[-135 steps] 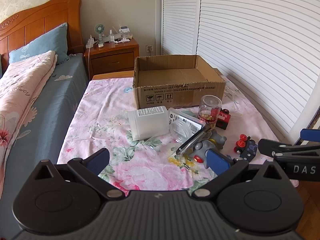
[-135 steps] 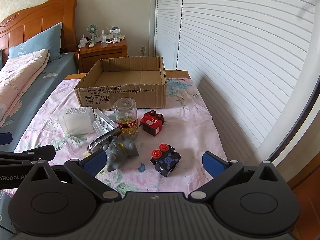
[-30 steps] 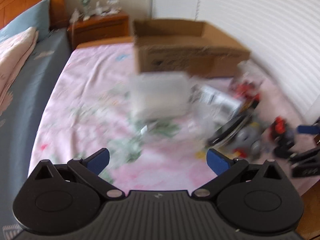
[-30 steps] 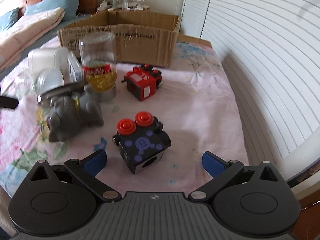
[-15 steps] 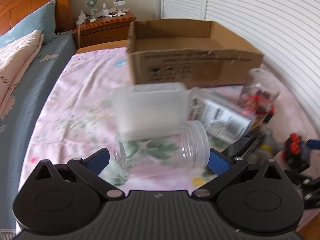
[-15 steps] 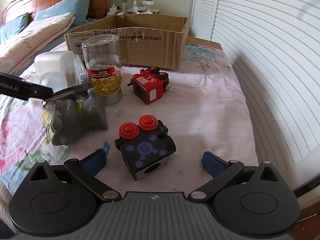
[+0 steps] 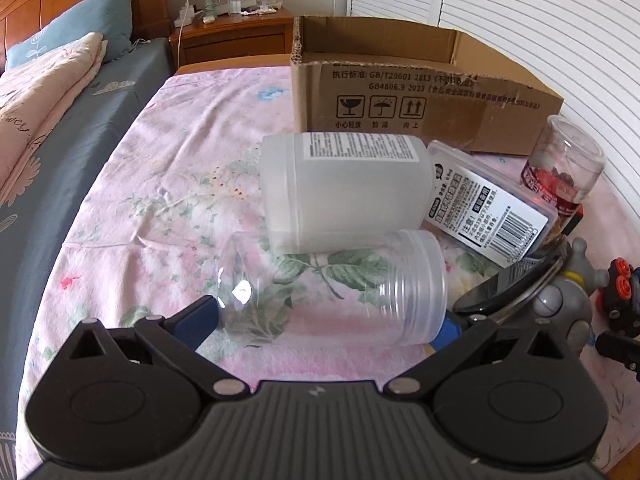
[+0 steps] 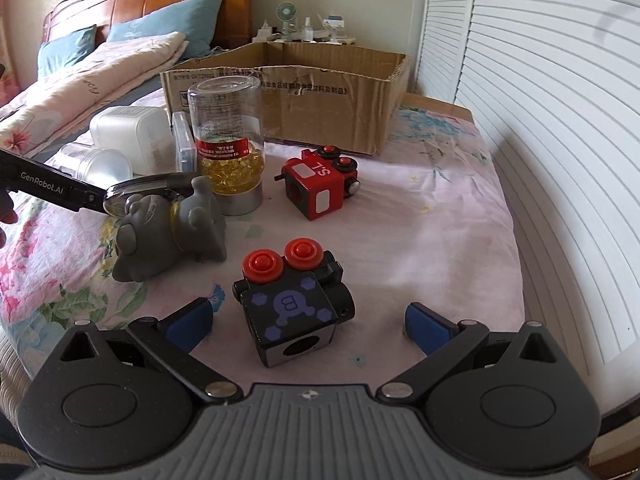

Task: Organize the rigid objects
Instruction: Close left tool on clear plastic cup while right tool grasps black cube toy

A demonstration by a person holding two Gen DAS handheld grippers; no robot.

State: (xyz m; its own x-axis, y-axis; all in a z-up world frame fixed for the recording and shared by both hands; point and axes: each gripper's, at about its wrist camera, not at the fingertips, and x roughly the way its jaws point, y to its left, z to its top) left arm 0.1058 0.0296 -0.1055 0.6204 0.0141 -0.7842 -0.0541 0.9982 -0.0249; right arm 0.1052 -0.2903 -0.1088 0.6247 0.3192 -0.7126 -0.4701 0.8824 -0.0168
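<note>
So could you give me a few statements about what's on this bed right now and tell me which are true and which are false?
1. The clear jar lies on its side between the left hand-held gripper fingers. True.
2. The cardboard box is full of toys. False: what shows of its inside looks empty.
3. The right hand-held gripper is shut on the black toy block. False: its fingers stand open on either side.
4. The red toy train lies outside the box. True.

Bright, even daylight fills both views; shadows fall soft. Fisheye bending curves the shutter doors (image 8: 540, 128) at the edges. A glare spot sits on the clear jar (image 7: 332, 288).
</note>
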